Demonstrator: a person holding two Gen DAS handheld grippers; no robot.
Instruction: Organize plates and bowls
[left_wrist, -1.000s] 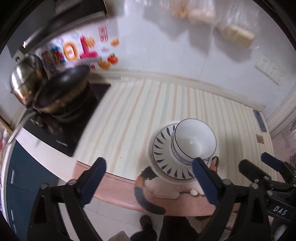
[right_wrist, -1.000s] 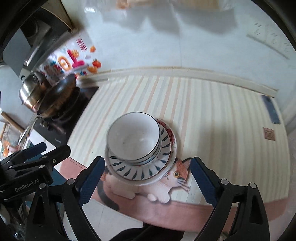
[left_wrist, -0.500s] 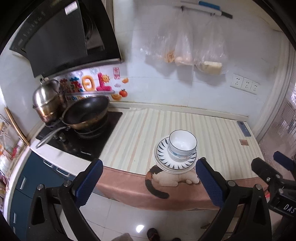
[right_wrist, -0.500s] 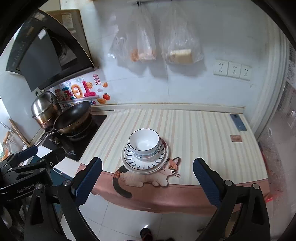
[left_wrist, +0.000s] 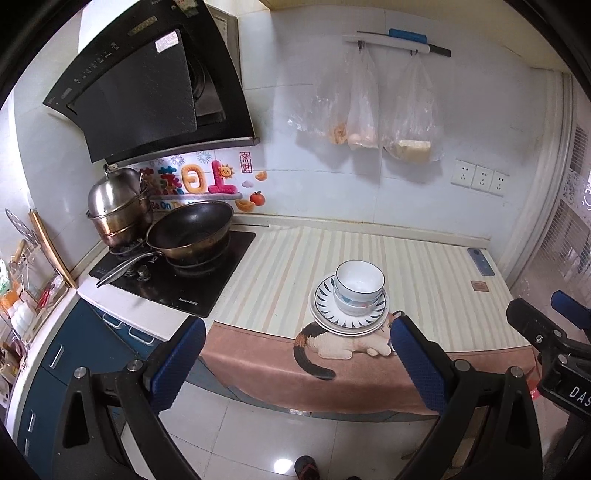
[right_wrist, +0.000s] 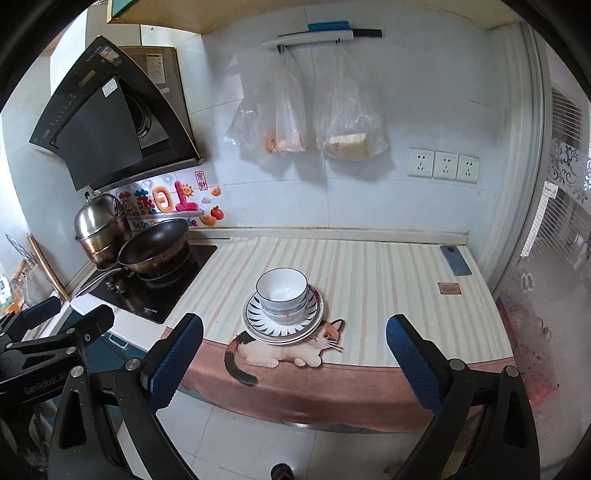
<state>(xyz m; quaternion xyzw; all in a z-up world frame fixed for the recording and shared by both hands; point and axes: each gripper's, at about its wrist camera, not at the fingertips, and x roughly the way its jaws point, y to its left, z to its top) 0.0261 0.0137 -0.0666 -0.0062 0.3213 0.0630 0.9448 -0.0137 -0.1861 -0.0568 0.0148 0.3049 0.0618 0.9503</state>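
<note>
Both the left gripper (left_wrist: 295, 354) and right gripper (right_wrist: 295, 350) gape wide, empty, well back from the bowls (right_wrist: 282, 291) nested on stacked plates (right_wrist: 282, 330) near the counter's (right_wrist: 388, 291) front edge; any re-approach should stay level.

Left view: from off the counter (left_wrist: 369, 258), facing the wall, well back.
Right view: likewise, just rightward.
Shared: stacked dishes (left_wrist: 351, 299) (right_wrist: 282, 306), stove (right_wrist: 155, 280).

Striped counter (right_wrist: 369, 273) carries stacked plates (right_wrist: 282, 325), phone (right_wrist: 455, 260), hob (right_wrist: 155, 284)
</note>
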